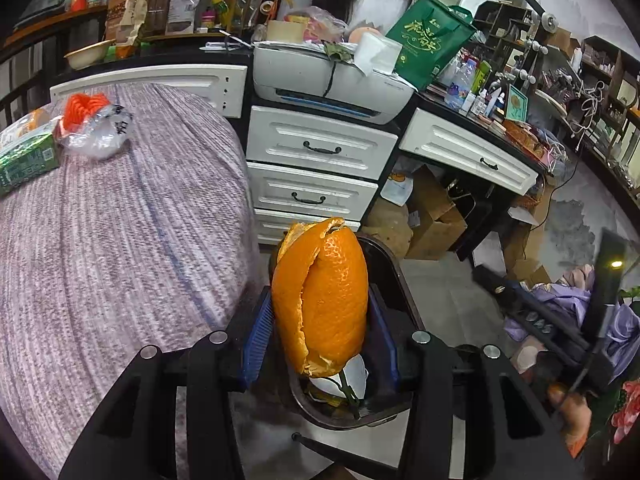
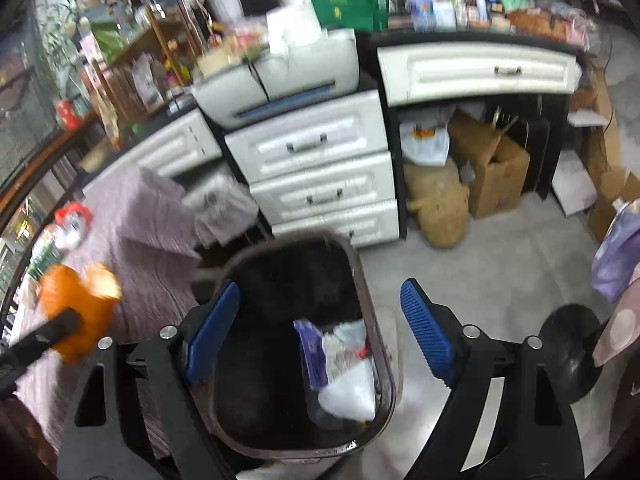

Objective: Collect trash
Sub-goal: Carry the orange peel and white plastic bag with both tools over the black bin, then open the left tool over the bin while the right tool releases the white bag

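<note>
- Left gripper [image 1: 320, 332]: blue pads clamped on a large piece of orange peel [image 1: 320, 300], held upright, centre of the left wrist frame.
- Peel sits directly over the dark trash bin [image 1: 396, 280]; bin rim shows behind and below it, white scraps visible in the bottom of the bin.
- Right wrist view: same peel [image 2: 76, 312] at lower left, pinched at the end of the other tool, over the purple bedspread [image 2: 152, 240].
- Right gripper [image 2: 320, 336]: jaws spread wide, nothing between them, hovering above the bin [image 2: 384, 360], lower centre of frame.
- Bin contents: crumpled white plastic and a purple wrapper [image 2: 310, 356] against its right wall.
- More trash on the bed, upper left of the left wrist frame: green carton [image 1: 24, 160], clear plastic bag [image 1: 100, 136] with orange netting [image 1: 86, 106] touching it.
- White drawer unit [image 1: 316, 168] behind the bin, printer [image 1: 332, 84] on top.
</note>
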{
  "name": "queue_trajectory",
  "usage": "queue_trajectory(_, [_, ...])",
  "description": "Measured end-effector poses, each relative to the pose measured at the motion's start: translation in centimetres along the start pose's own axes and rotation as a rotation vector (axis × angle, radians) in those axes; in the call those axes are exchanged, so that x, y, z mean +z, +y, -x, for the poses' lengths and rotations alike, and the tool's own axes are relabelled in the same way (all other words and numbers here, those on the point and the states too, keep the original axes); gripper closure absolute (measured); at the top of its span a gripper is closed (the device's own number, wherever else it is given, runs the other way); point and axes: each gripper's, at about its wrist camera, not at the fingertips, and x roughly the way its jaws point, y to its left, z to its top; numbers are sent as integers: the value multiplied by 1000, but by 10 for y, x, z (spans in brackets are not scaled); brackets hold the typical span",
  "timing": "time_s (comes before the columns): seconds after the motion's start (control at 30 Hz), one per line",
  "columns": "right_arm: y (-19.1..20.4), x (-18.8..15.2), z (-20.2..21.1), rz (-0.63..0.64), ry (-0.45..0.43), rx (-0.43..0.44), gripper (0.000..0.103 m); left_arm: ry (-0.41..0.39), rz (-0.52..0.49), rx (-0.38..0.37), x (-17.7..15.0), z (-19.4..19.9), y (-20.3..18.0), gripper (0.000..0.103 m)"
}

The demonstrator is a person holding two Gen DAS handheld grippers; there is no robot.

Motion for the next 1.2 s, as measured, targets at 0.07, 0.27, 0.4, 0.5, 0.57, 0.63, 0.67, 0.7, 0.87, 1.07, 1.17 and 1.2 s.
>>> queue_trajectory(0.07, [0,6,18,-5,-64,1,19,16,-3,-7,3,-9,-5,57])
queue_trajectory(0.27, [-5,18,56,-29,-177,22,15,58,-41,-21,8,-35,-22,57])
queue_trajectory(0.4, [-5,21,68,-36,-199,45,14,97,-54,-32,12,-53,-31,57])
queue_trajectory(0.5, [-2,21,74,-30,-210,55,14,128,-80,-39,13,-65,-39,57])
queue_trajectory(0.57, [-2,21,75,-30,-207,62,14,144,-89,-43,13,-72,-41,58])
queue_trajectory(0.63, [-2,20,73,-33,-203,66,14,164,-105,-47,11,-78,-45,57])
queue_trajectory(0.67, [-2,20,73,-35,-202,68,14,169,-109,-47,11,-80,-47,57])
queue_trajectory(0.7, [-2,20,73,-36,-199,70,14,176,-114,-47,10,-83,-49,57])
queue_trajectory(0.87, [-1,19,69,-31,-184,74,14,214,-132,-47,8,-94,-56,49])
queue_trajectory(1.07, [1,17,69,-32,-178,81,14,183,-124,-54,8,-87,-57,18])
queue_trajectory(1.17, [2,16,69,-32,-181,84,14,168,-145,-41,7,-79,-59,14])
queue_trajectory(1.2, [2,16,69,-31,-182,85,14,162,-150,-40,7,-77,-59,13])
